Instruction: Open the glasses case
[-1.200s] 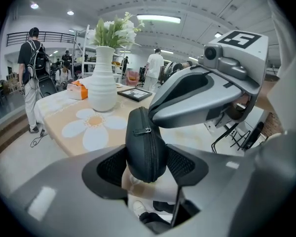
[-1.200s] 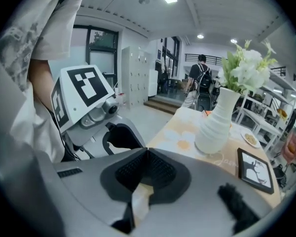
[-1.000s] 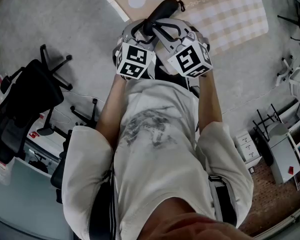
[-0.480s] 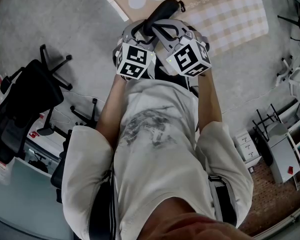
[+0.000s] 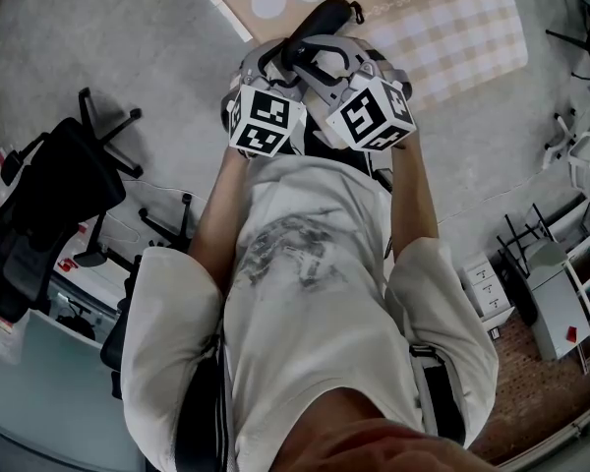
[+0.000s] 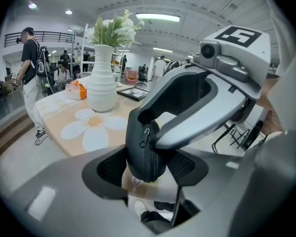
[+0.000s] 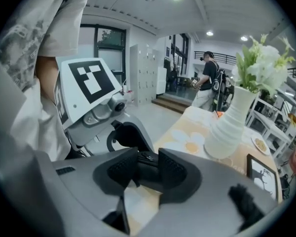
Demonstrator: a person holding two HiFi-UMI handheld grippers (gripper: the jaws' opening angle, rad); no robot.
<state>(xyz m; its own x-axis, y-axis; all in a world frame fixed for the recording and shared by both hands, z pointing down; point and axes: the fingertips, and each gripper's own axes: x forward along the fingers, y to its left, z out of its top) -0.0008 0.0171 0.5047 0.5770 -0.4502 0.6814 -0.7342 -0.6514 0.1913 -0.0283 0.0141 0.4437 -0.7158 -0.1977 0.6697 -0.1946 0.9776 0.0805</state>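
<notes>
The head view looks down the person's white shirt [image 5: 305, 293] to 2 marker cubes [image 5: 265, 118] side by side. Beyond them the black glasses case [image 5: 320, 28] is held up in the air, just in front of the near edge of a table [image 5: 452, 28] with a checked and daisy-print cloth. That view does not show how either pair of jaws stands. The left gripper [image 6: 148, 169], seen in its own view, is clamped on the lower end of the case: both dark pads press its sides, and the zip line and pull face the camera. The zip looks closed along the part in view. The same view shows one pale finger of the right gripper [image 7: 147, 169] slanting across the upper part of the case. The right gripper view shows its jaws have just been opening and now stand spread, with a dark edge of the case between the pads. I cannot tell whether the pads touch it. Only the gripper views show what stands on the table: a ribbed white vase [image 6: 102, 80] of flowers [image 6: 116, 28]. Only the head view shows the black office chair [image 5: 49, 195] at the person's left.
</notes>
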